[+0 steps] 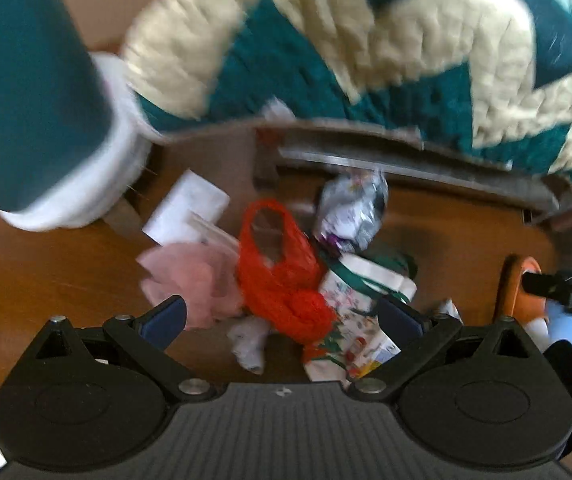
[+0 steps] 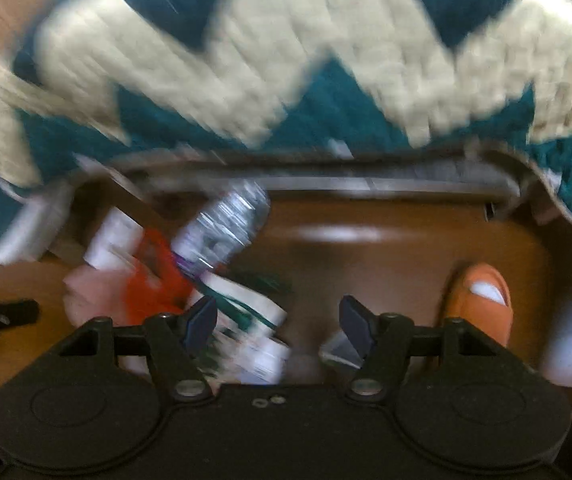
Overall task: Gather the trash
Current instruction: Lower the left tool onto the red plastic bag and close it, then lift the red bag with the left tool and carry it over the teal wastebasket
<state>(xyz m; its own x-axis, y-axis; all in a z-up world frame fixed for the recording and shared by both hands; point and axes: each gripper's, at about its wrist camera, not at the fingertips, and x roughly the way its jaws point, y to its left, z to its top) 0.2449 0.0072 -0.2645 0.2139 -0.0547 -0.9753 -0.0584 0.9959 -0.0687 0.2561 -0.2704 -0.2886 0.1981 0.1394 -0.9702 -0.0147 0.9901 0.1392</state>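
Left gripper (image 1: 281,320), jaws wide and empty, hangs right over the trash pile (image 1: 286,272) at centre frame, nearer than the right gripper (image 2: 277,320), also wide.

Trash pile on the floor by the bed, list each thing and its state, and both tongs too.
Left tongs: open, empty.
Right tongs: open, empty.
Plastic bottle: crumpled, lying tilted.
Red net bag: limp, empty, heaped.
Paper cup: on its side.
Pink tissue: crumpled.
White box: lying flat.
Quilt: hanging over bed edge.
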